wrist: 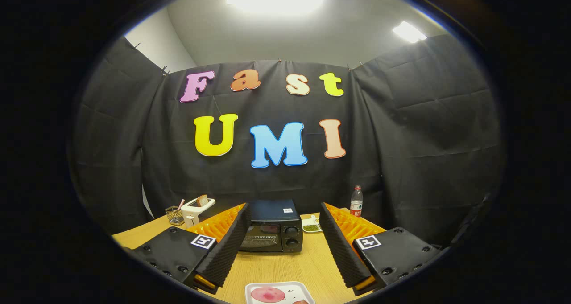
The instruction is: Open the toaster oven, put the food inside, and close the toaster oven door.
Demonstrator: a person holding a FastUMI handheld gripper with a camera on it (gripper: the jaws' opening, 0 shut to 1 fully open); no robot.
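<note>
On the worktop (312, 268), gripper view: toaster oven (273, 226) sits beyond the fingertips, centred in the gap between them, door shut. Two knobs on its right side. Door handle is too small and dark for us to place.

Hand-held gripper (282, 246) has its fingers spread wide, nothing between them, touching nothing.

Food (267, 294) is pink, round, flat, and lies on a white tray (296, 287) just below the fingers, on our side of the oven. A second darker piece is beside it, partly cut off, so we can't identify it.

Clutter: white toaster (196, 209) with a slice in it and a wire pen holder (174, 215) back left, a small dish (311, 226) of something green just right of the oven, a bottle (356, 201) behind that.

Risks as we judge them:
- Door is the first step. The handle is hard to see, so the fingers may close on the glass or slip off the top edge.
- Pulling too hard could drag the whole oven forward. It looks light and nothing braces it.
- Wide fingers drifting right could clip the knobs or knock the dish.
- A drop-down door may swing toward the tray. We can't tell if there's enough room between them.
- Food looks thin and soft. A pinch from the side may fold or tear it, or just scrape the tray along.
</note>
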